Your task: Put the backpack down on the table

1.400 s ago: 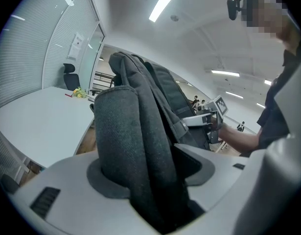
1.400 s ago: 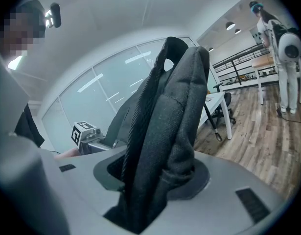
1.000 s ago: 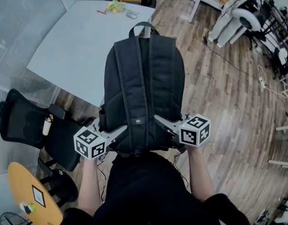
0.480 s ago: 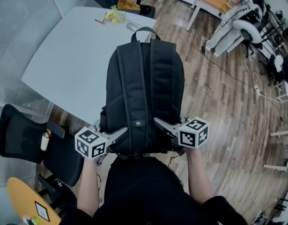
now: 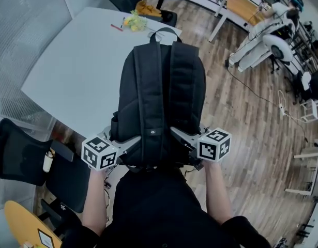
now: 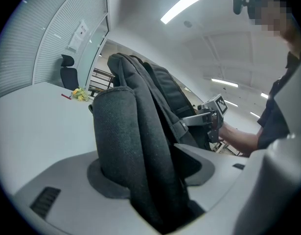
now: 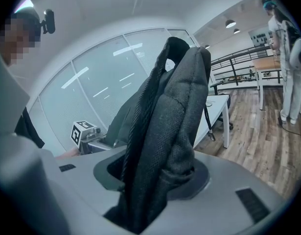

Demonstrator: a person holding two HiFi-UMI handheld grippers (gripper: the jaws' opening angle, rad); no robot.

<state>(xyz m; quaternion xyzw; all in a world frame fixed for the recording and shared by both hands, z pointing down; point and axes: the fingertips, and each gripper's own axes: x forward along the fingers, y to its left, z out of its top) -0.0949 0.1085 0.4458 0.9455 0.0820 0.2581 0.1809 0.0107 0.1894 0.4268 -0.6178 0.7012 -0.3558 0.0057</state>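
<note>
Clamped partway shut with the left gripper [image 5: 132, 143] on a thick fold of the black backpack [image 5: 161, 99], at its lower left corner. Dark fabric bunched between both pads, filling the gap. Likewise with the right gripper [image 5: 179, 135] at the lower right corner: jaws partly closed, pinching a padded fold of the same fabric. Nothing else touched by either.

Held out in front of the torso, strap side up toward the head camera. Set lengthwise from 6 to 12 o'clock: bottom end at 6, by the grippers; top end with its carry handle [image 5: 166, 32] at 12. Two shoulder straps [image 5: 148, 87] laid along that same line. Top end overlapping the right edge of the white table [image 5: 71, 66], spread out toward 10 o'clock; lower half over the wooden floor [image 5: 241, 118]. Cannot tell from above whether touching the tabletop.

At 11 o'clock of the backpack, on the table's far end, a yellow bundle [image 5: 134, 20] and a red pen [image 5: 116, 27]. At 8 o'clock, beside the table's near edge, a black office chair [image 5: 24, 154].
</note>
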